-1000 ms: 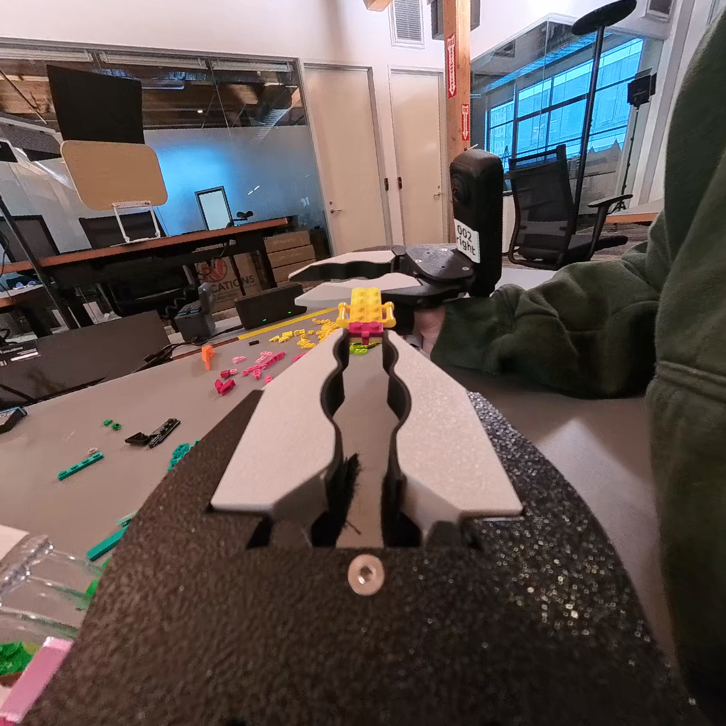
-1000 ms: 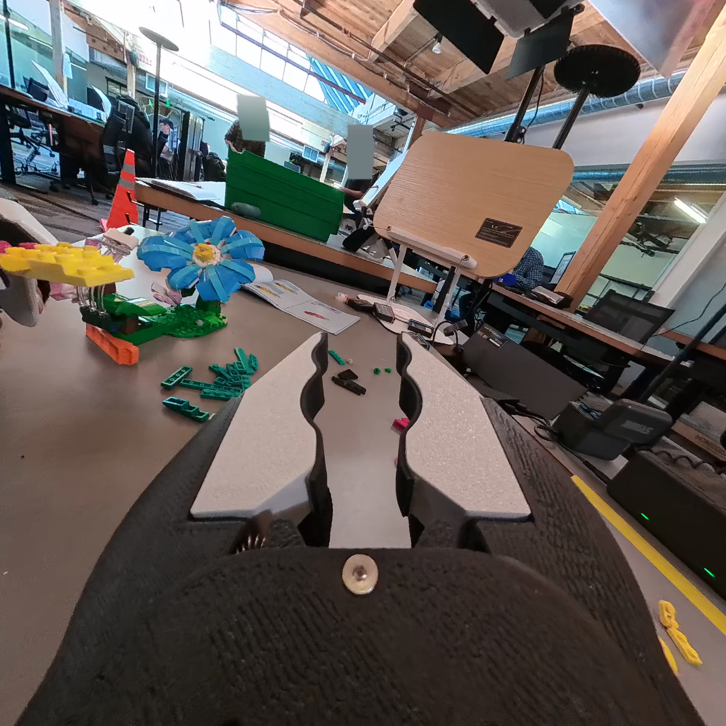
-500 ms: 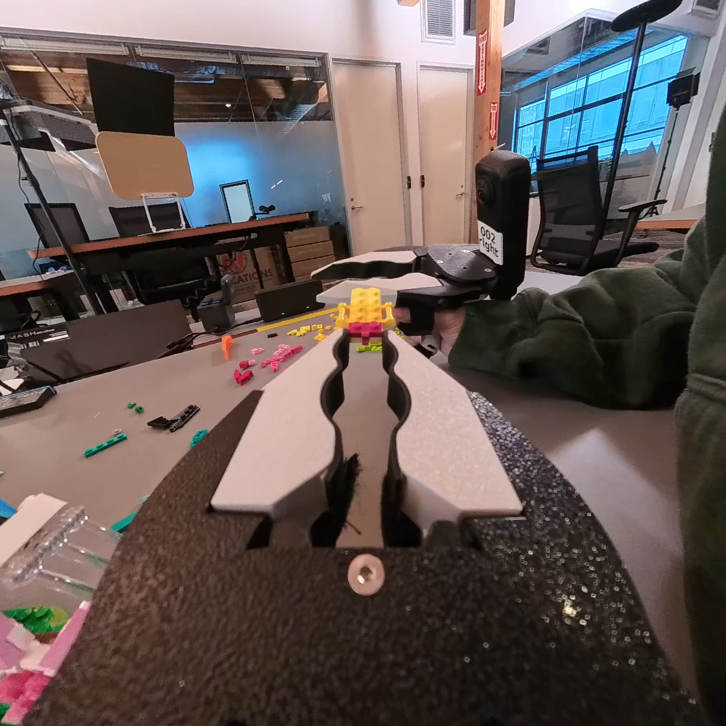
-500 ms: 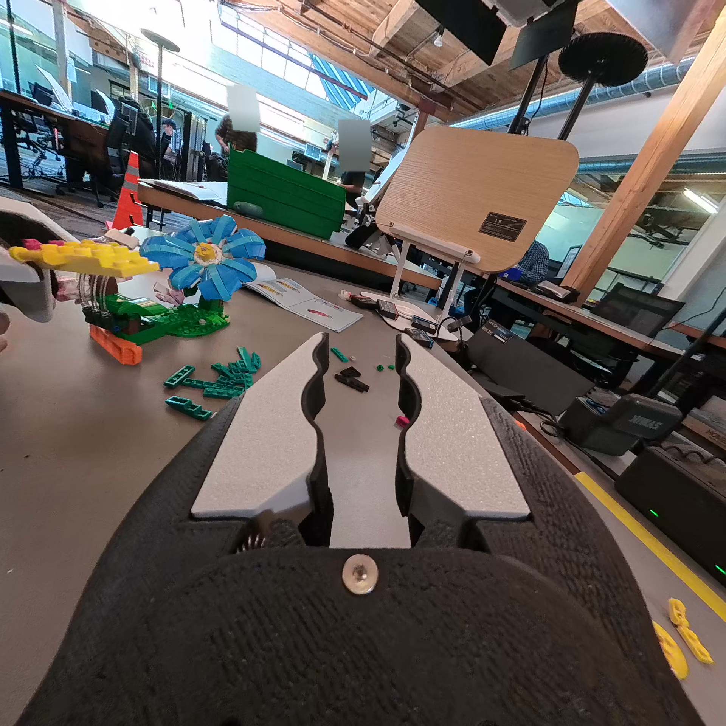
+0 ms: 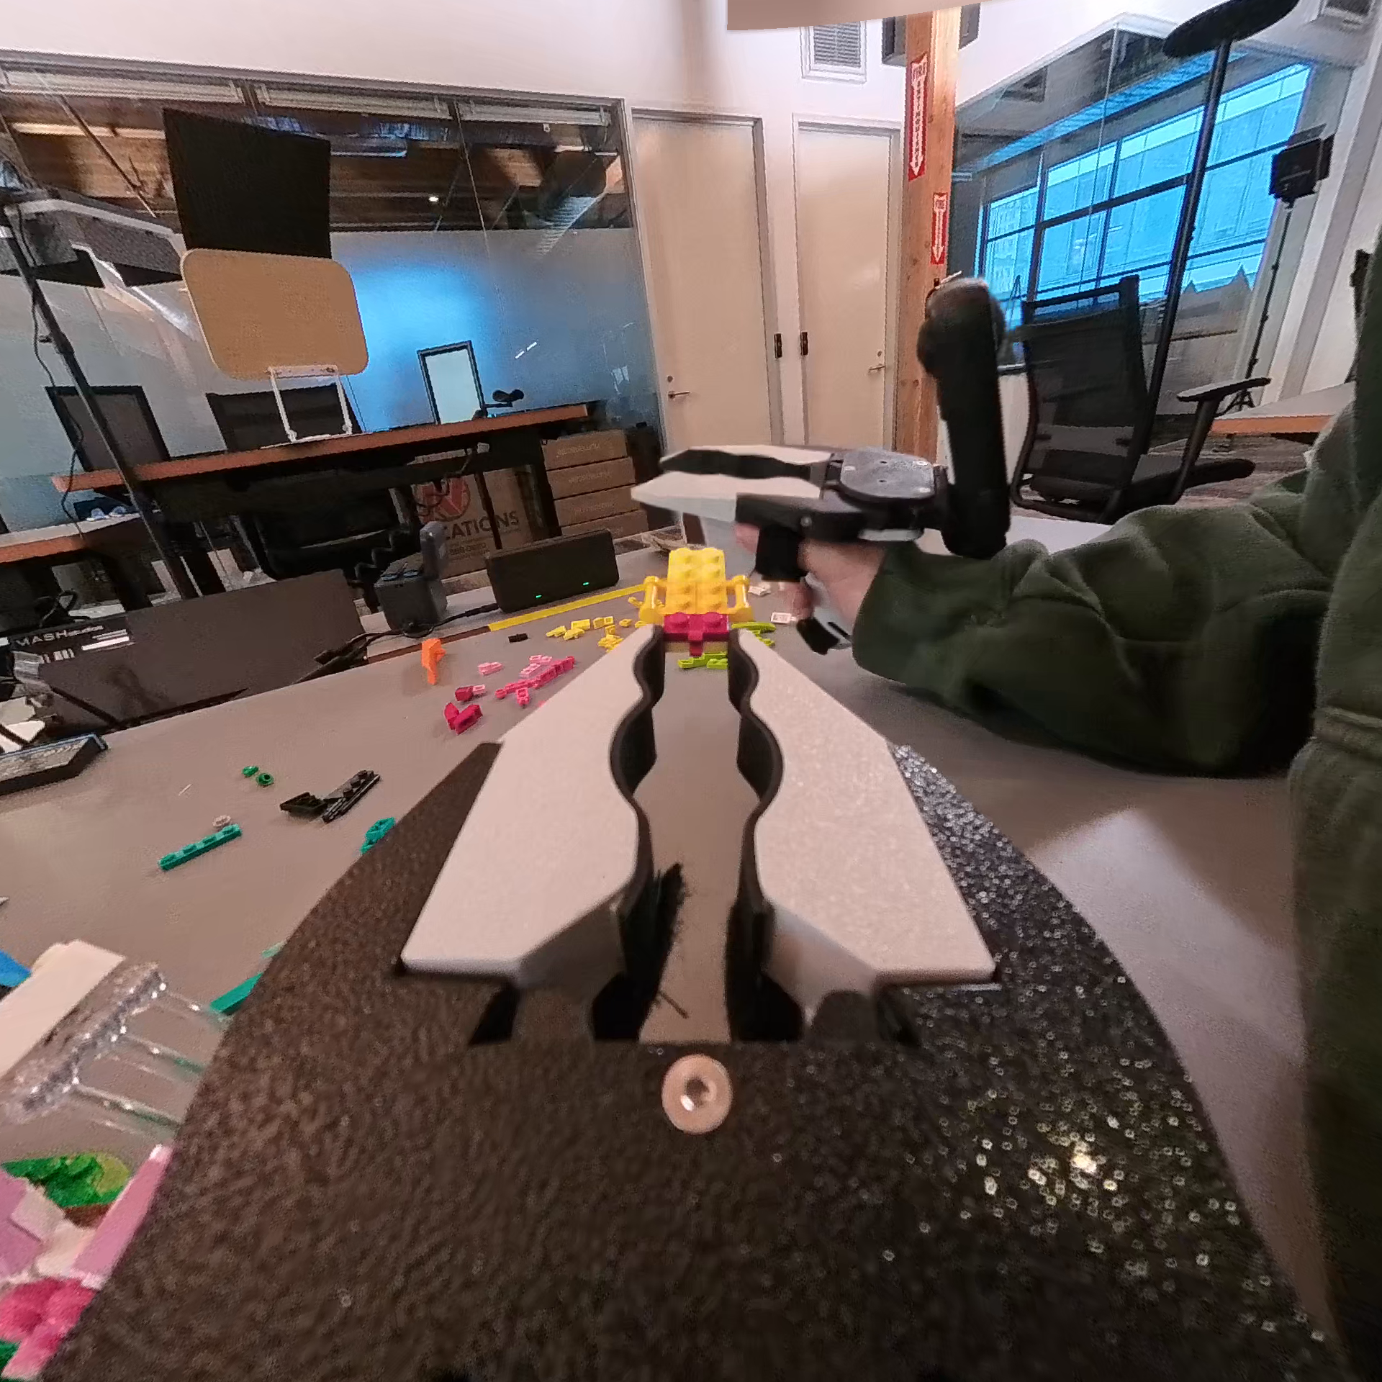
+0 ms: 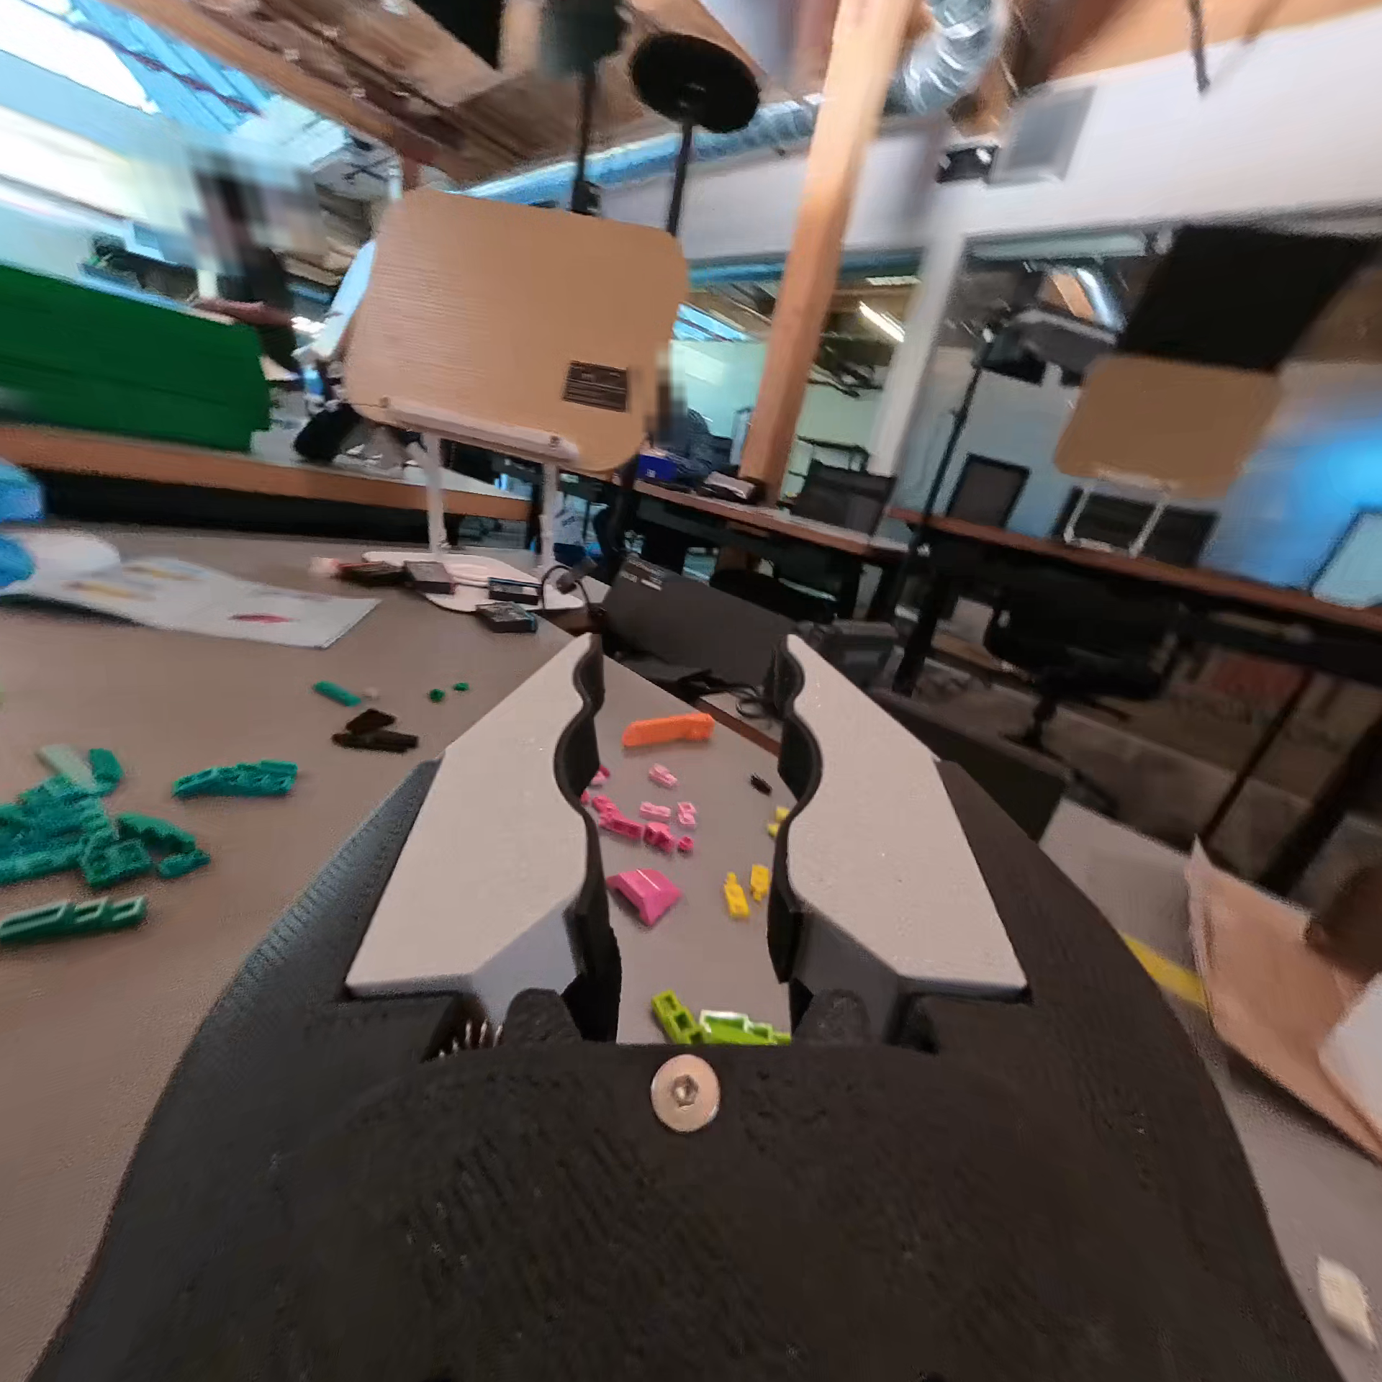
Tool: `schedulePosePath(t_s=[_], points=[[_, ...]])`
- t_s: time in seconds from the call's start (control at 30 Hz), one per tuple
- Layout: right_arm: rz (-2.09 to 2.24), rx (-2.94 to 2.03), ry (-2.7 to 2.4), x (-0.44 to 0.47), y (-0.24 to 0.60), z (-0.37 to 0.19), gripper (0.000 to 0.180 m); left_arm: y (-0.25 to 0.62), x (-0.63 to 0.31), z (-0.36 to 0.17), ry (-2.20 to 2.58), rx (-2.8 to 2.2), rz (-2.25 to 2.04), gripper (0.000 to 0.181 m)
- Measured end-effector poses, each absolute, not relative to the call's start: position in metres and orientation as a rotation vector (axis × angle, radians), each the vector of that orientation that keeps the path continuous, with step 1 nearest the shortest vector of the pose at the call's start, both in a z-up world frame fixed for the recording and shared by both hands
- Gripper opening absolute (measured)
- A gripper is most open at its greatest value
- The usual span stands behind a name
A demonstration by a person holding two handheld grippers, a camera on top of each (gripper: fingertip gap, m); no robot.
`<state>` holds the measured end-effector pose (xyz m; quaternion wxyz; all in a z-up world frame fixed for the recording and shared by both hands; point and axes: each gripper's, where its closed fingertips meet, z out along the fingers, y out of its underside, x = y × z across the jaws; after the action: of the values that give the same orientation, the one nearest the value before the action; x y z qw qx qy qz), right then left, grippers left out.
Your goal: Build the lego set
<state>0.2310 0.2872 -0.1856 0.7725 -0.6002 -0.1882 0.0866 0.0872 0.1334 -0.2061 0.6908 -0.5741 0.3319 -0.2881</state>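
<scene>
My left gripper is shut on a small lego assembly, a yellow plate on a magenta piece, held above the grey table. My right gripper is open and empty, raised over loose pink pieces, an orange piece, yellow pieces and lime pieces. The right gripper also shows in the left wrist view, just behind and above the assembly, its jaws apart. The right wrist view is motion-blurred.
Teal pieces and black pieces lie to the left, beyond them an open booklet and a wooden stand. A cardboard box is at the right. A green sleeve rests on the table. Tip to tip, the grippers are about 20 centimeters apart.
My right gripper has swung right and risen; the blue flower model has left its view and the pink and yellow pieces have come under it. My left gripper still holds the assembly.
</scene>
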Motion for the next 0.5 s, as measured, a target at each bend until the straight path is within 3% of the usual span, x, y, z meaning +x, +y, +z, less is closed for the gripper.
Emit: schedulePosePath(t_s=[0.17,0.37,0.5], points=[[0.218,-1.336,-0.344,0.246,0.293,-0.188,0.043,0.135,0.087,-0.207,0.741,-1.288,-0.642,0.014],[0.137,-1.2,-0.895,0.15,0.234,-0.202,0.034,0.136,0.085,-0.206,0.727,-1.289,-0.644,0.014],[0.186,-1.218,-1.004,0.124,0.204,-0.213,0.03,0.136,0.085,-0.206,0.729,-1.284,-0.64,0.014]])
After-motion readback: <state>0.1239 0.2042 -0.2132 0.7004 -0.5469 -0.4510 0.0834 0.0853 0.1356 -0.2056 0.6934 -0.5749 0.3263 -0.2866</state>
